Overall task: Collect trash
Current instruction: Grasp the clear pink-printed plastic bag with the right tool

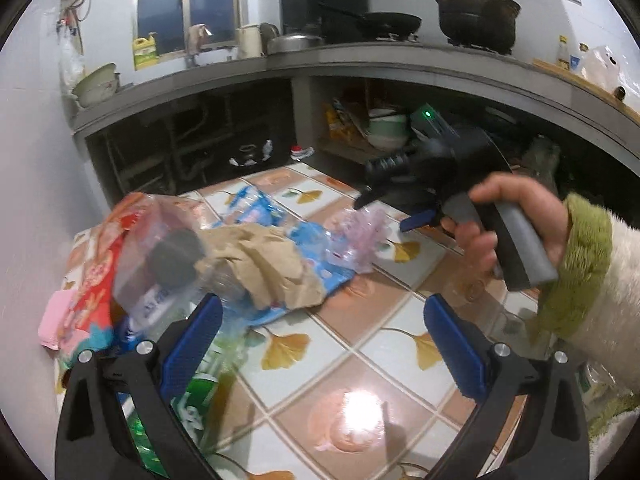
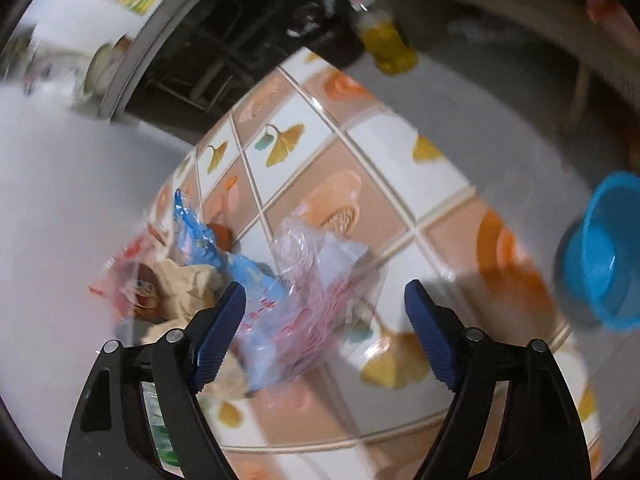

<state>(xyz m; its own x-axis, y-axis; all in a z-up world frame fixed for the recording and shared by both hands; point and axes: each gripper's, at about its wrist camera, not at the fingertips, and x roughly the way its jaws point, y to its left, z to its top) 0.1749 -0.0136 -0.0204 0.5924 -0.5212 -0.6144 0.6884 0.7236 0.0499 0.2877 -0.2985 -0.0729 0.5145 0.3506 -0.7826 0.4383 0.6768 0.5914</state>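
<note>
A heap of trash lies at the left of the tiled table (image 1: 320,344): a clear plastic bottle (image 1: 160,264), crumpled brown paper (image 1: 272,264), blue wrappers (image 1: 320,264), a red wrapper (image 1: 100,276) and a green can (image 1: 200,392). A crumpled clear pink-printed wrapper (image 1: 360,236) lies at the heap's right edge. My left gripper (image 1: 320,344) is open and empty, with its left pad beside the bottle. My right gripper (image 1: 384,204) hovers just over the pink wrapper (image 2: 312,292). In its own view the right gripper (image 2: 324,332) is open, with the wrapper between its fingers.
A grey counter (image 1: 360,60) behind carries pots, a kettle and bottles; dark shelves lie under it. A yellow oil bottle (image 2: 388,44) stands on the floor past the table. A blue plastic basin (image 2: 608,252) sits on the floor to the right.
</note>
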